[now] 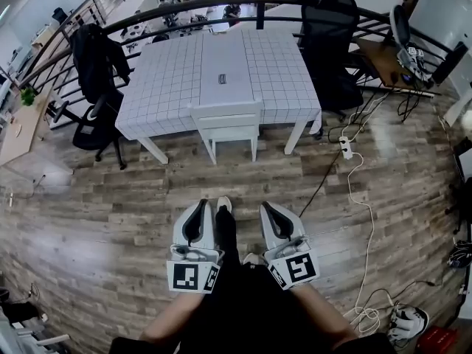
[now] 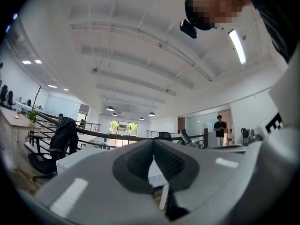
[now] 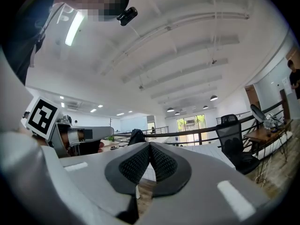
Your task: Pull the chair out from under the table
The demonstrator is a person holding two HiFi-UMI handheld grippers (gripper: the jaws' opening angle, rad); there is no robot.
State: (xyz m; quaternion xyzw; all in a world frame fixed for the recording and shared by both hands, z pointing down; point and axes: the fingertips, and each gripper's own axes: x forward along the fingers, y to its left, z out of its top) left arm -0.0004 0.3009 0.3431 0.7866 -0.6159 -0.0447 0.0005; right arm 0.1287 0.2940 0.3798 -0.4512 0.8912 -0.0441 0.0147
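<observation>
At the far left of the wooden plank floor [image 1: 110,220] stands a light wooden side desk [image 1: 18,135] with a small green plant [image 1: 27,94] on it. Next to it is a black office chair with a dark jacket hung on its back [image 1: 96,68], close to the left edge of the white table with a grid-patterned top [image 1: 169,80]. A small grey flat object [image 1: 221,79] lies near the middle of this table. The white wooden chair [image 1: 226,122] is at the middle of the table's near edge, with its seat pushed under the top and its backrest just in front of that edge. Only bare planks lie between this chair and the person. Lower down, the left gripper [image 1: 200,206] and the right gripper [image 1: 270,208] are side by side, well apart from the chair, one on each side of the person's black trouser leg. Both have their jaws pressed together with nothing between them. At the table's right edge stands a black mesh office chair [image 1: 328,43]. A white power strip [image 1: 345,147] lies on the floor near the table's right front leg, and a white cable [image 1: 371,231] runs from it down the right side of the floor. A curved black railing [image 1: 221,2] passes behind the table.
</observation>
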